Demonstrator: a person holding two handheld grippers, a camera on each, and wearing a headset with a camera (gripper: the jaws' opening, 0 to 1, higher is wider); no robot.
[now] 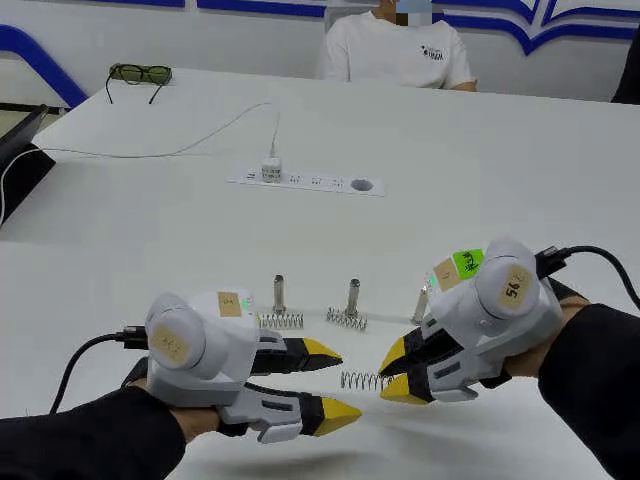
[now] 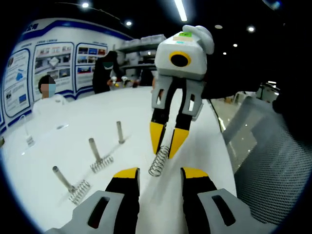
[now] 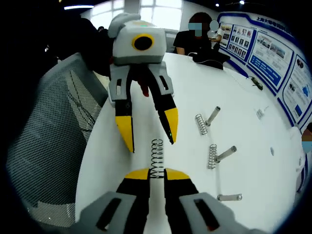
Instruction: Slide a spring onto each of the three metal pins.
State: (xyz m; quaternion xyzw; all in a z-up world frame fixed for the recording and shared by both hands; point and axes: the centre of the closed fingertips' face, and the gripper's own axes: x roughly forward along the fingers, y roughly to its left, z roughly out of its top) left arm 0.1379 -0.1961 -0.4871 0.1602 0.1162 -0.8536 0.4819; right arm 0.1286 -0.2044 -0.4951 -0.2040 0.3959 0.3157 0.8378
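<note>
**Head view.** The right gripper [image 1: 397, 372] is pinched onto one end of the held spring [image 1: 362, 380]. The spring points sideways, low at the table [image 1: 480, 160], toward the left gripper [image 1: 332, 382], whose jaws stand spread with nothing between them. Whether the coil rests on the table or hangs just above it I cannot tell. Beyond them the first pin [image 1: 279, 293], second pin [image 1: 352, 297] and third pin [image 1: 421, 303] stand upright in a row, and the right gripper partly hides the third. A first loose spring [image 1: 281, 321] and a second loose spring [image 1: 346, 319] lie on their sides at the feet of the first two pins. No pin looks sleeved yet.

**Left gripper view.** The left gripper's own jaws sit wide apart at the bottom. The right gripper [image 2: 167, 138] reaches in from above, its yellow tips nipping the upper coils of the held spring [image 2: 158, 161]. It is a bright, open-wound wire coil, clear of the left jaws.

**Right gripper view.** The right gripper [image 3: 156, 174] has its tips nearly together on the nearest coils. The third pin [image 3: 229, 197] has no spring beside it.

That pin seems the likely target for the step in hand. I would carry the free end over its top, line the bore up with the pin, and lower several coils before letting go. A coil held by one end may wobble, so the left gripper could steady it.
</note>
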